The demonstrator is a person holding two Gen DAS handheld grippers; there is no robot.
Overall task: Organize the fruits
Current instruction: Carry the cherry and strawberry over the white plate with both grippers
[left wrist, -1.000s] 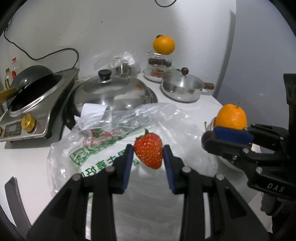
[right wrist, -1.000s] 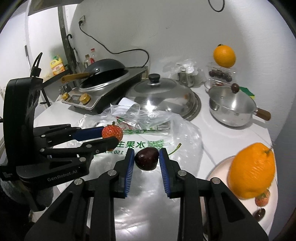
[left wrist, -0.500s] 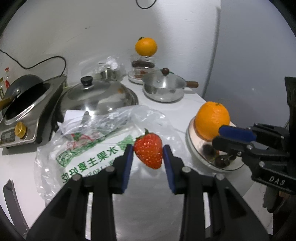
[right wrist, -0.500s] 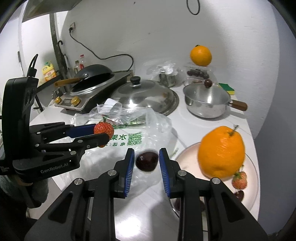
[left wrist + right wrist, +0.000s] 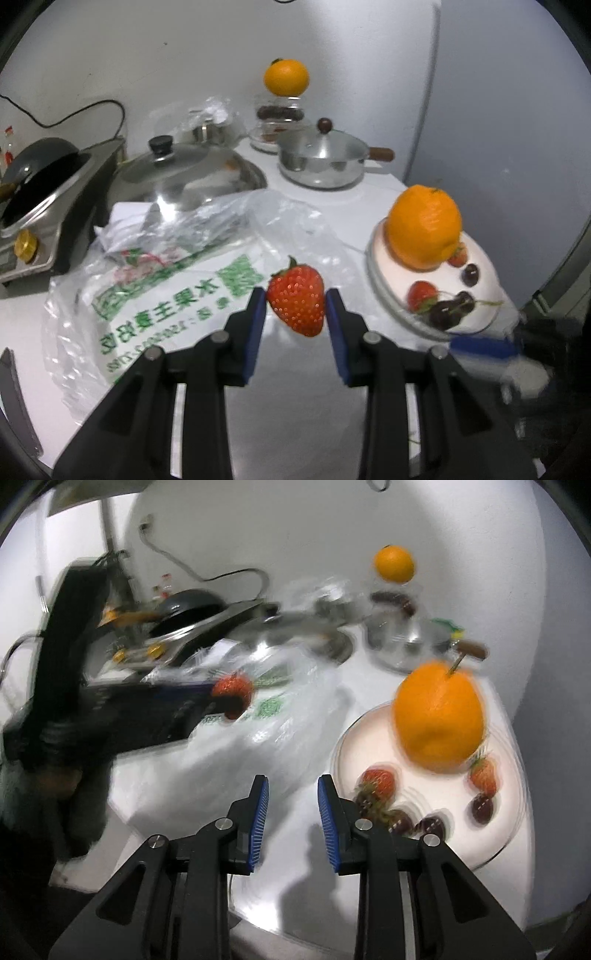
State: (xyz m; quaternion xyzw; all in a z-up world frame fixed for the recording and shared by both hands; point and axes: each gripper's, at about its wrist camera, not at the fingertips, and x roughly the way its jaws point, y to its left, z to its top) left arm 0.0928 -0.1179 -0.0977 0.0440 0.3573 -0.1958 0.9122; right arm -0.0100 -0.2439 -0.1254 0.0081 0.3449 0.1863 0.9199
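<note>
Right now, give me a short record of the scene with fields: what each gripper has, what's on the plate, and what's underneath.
left gripper: shut on a red strawberry, held above the clear plastic bag with green print
right gripper: open, nothing between its blue pads, low beside the plate
round white plate: large orange, two strawberries, several dark cherries
surface: white counter
image quality: right wrist view is motion-blurred
</note>
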